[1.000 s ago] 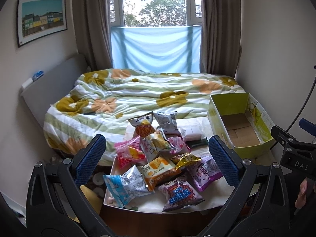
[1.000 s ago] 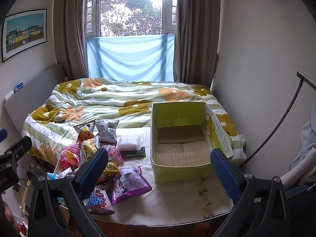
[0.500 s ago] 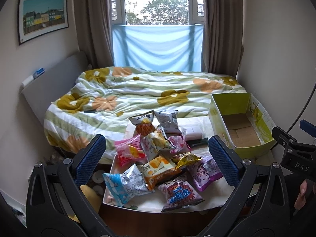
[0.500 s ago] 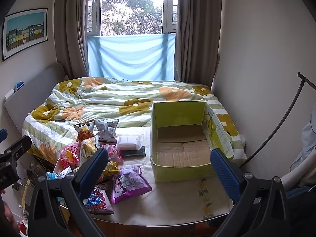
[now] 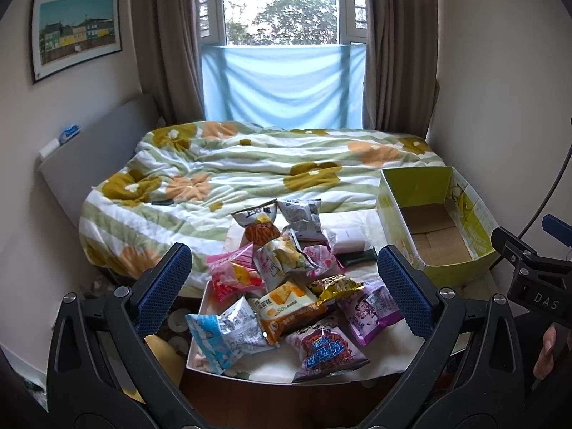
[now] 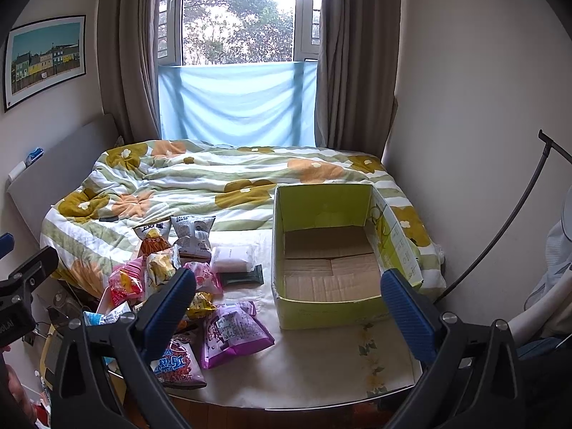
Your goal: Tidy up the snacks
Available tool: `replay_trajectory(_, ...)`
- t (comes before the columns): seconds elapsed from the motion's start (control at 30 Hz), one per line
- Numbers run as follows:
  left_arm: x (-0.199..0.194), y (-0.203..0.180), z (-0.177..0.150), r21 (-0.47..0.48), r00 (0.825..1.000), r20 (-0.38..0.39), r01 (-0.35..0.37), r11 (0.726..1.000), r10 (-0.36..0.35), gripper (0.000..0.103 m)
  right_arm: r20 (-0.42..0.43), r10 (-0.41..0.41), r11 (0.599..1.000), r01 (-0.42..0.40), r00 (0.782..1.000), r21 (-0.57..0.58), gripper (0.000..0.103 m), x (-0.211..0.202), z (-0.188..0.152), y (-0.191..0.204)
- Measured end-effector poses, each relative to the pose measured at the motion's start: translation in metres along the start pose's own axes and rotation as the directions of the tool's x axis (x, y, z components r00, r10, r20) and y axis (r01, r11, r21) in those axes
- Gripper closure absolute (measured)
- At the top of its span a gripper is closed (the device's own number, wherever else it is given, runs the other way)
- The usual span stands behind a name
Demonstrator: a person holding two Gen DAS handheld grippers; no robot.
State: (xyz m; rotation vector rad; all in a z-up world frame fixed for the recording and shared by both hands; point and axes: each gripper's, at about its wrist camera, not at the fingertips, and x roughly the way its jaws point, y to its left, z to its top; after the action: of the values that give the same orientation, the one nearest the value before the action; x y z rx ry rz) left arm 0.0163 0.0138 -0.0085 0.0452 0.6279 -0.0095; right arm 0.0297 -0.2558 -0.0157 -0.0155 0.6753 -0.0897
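Observation:
Several snack bags lie heaped on a white table (image 6: 321,368) at the foot of a bed: a purple bag (image 5: 368,309), an orange-white bag (image 5: 286,305), a blue-white bag (image 5: 225,336), a pink bag (image 5: 232,277). An open yellow-green cardboard box (image 6: 329,307) stands to their right with nothing inside. My left gripper (image 5: 284,286) hovers open above the heap, well back from it. My right gripper (image 6: 286,307) hangs open in front of the box, with the purple bag (image 6: 232,332) below its left finger. Neither holds anything.
The bed with a flowered quilt (image 5: 268,175) fills the room behind the table. A white packet (image 6: 232,259) and a dark flat packet (image 6: 243,277) lie beside the box. A black curved rod (image 6: 514,221) leans at the right wall. A hand (image 5: 545,350) holds the other gripper.
Both views have shifted only slightly, the scene sliding a little lower and rightward in the left wrist view. The snacks and the box have not moved. Both grippers stay open.

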Motion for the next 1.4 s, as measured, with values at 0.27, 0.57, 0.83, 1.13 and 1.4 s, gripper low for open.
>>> replay_trajectory(0.27, 0.0, 0.0, 0.0, 0.0, 1.0, 0.0, -0.001, 1.0, 0.001, 0.001, 0.0, 0.0, 1.0, 0.0, 1.0, 0.001, 0.0, 0.0, 0.0, 0.0)
replay_trajectory(0.57, 0.001, -0.002, 0.0, 0.001, 1.0, -0.006, 0.003, 1.0, -0.003, 0.001, -0.004, -0.002, 1.0, 0.002, 1.0, 0.002, 0.0, 0.001, 0.0, -0.001)
replay_trajectory(0.83, 0.023, 0.0, -0.011, 0.007, 0.992, -0.103, 0.068, 0.998, -0.067, 0.001, -0.056, 0.019, 1.0, -0.019, 0.998, 0.015, 0.0, 0.008, -0.011, -0.002)
replay_trajectory(1.13, 0.082, -0.007, -0.067, -0.084, 0.945, -0.313, 0.068, 0.994, -0.091, 0.001, -0.197, 0.157, 0.986, -0.143, 0.968, 0.084, 0.0, 0.062, -0.053, -0.009)
replay_trajectory(1.4, 0.147, -0.021, -0.125, -0.209, 0.885, -0.459, -0.024, 0.978, -0.076, 0.001, -0.321, 0.324, 0.944, -0.282, 0.89, 0.172, 0.0, 0.142, -0.091, -0.016)
